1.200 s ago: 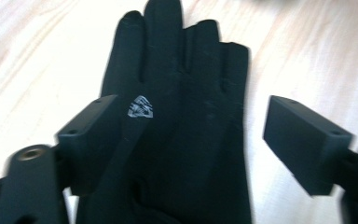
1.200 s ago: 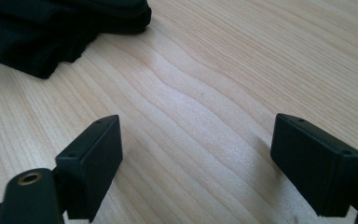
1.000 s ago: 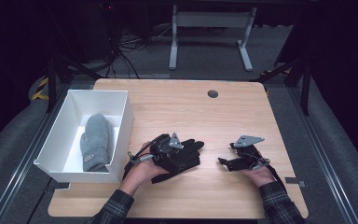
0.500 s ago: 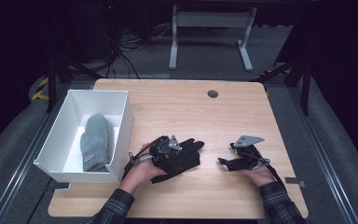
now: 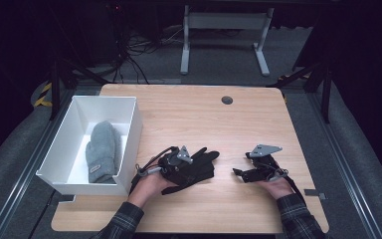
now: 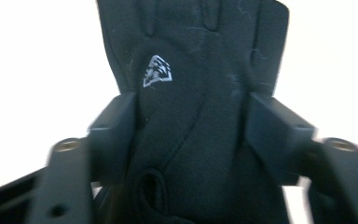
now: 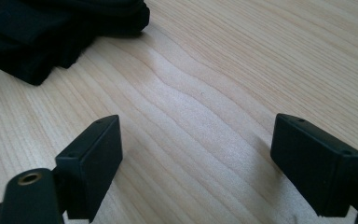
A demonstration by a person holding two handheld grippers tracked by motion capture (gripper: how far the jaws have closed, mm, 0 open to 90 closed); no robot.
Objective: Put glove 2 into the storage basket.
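Fingers (image 6: 116, 135) just closing on black glove (image 6: 200, 93) — pads touching.

Table brightly lit, surroundings dark; left gripper view overexposed, blurred.

Your table (image 5: 189, 114) carries a box (image 5: 129, 117) along its nine o'clock edge, with a mitten (image 5: 101, 152) lying inside it. Just beside the box, toward three o'clock, a glove (image 5: 199, 167) lies on the tabletop at your near side, its fingers pointing to three o'clock. At twelve o'clock, near the far edge, sits a cable hole (image 5: 227, 100), well apart from the glove.
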